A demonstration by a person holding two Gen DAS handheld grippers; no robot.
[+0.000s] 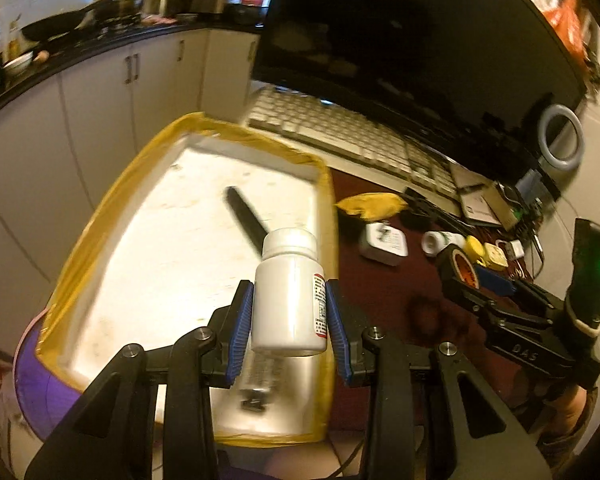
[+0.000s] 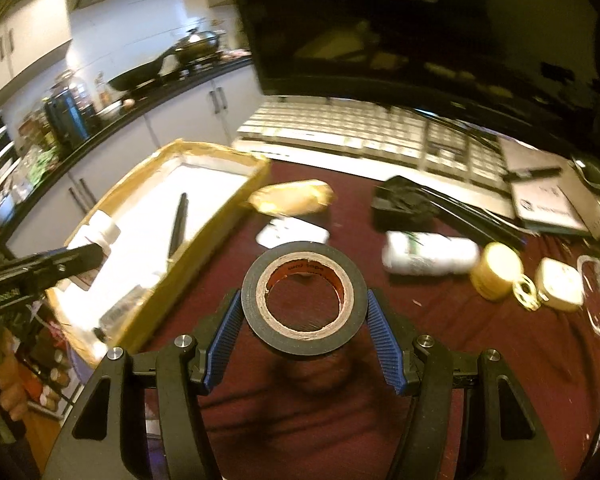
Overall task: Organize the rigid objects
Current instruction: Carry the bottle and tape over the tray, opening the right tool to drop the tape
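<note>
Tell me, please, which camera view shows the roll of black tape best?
The right wrist view: the roll of black tape sits centred and close between the right gripper pads, its cardboard core visible. The left wrist view shows it only small and partly hidden, at that gripper's tips.

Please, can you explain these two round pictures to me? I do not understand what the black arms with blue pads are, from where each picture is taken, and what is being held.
No robot: a person holds a two-finger gripper in each hand, each with a fisheye camera looking along its fingers. In the left view, the left gripper is shut on a white bottle above a yellow-rimmed tray holding a black pen. In the right view, the right gripper is shut on a roll of black tape above a dark red table. A keyboard, another bottle and small things lie there.
</note>
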